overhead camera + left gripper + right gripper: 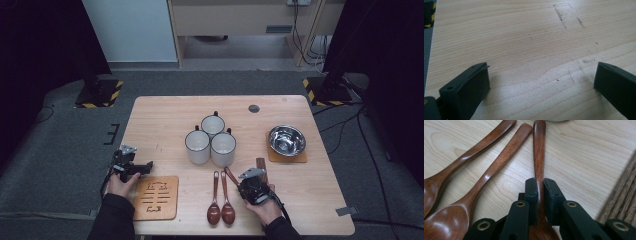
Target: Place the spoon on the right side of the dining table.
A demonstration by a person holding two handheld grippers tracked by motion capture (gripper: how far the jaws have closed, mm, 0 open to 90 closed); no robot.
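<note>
Three brown wooden spoons lie near the table's front edge. My right gripper is shut on the handle of the rightmost spoon, which lies flat on the wood, its jaws pinching it just above the bowl end. The other two spoons lie side by side to its left, and in the right gripper view they fan out leftward. My left gripper rests open at the table's left edge, with bare tabletop between its jaws.
Three white mugs cluster mid-table. A steel bowl sits on a cork mat at the right. A carved wooden trivet lies front left. A dark wooden block lies just right of my right gripper.
</note>
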